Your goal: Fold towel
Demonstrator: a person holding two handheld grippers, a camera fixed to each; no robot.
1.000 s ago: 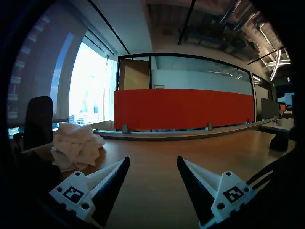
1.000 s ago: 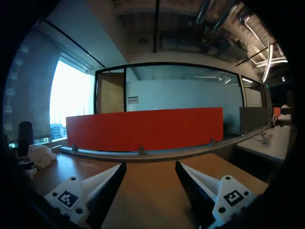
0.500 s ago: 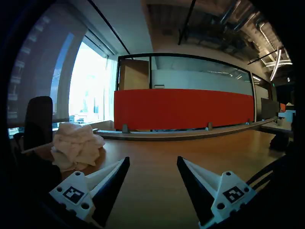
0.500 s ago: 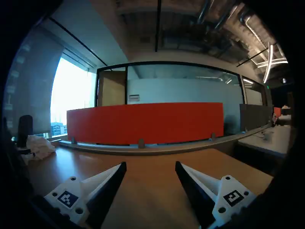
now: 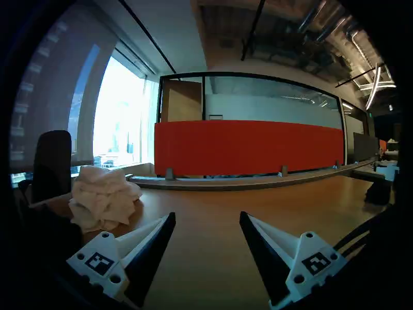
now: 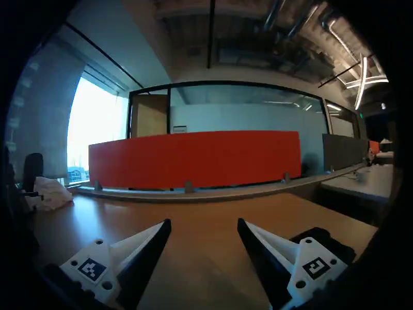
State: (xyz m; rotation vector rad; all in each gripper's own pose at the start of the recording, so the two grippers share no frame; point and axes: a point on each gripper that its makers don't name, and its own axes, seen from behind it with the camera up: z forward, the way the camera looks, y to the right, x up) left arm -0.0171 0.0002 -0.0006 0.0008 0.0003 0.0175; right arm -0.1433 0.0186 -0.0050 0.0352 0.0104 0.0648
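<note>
A crumpled white towel lies in a heap on the wooden desk, ahead and to the left of my left gripper. That gripper is open, low over the desk, with nothing between its fingers. In the right gripper view the same towel is small and far off at the left edge. My right gripper is open too, hovering over bare desk with nothing held.
A red divider panel runs along the desk's far edge, with glass walls behind. A dark office chair stands behind the towel by the window. A dark object sits at the desk's right side. Another desk lies to the right.
My right gripper has risen and tipped down a little, so more desk shows and the towel sits higher at the left. The left gripper has stayed still.
</note>
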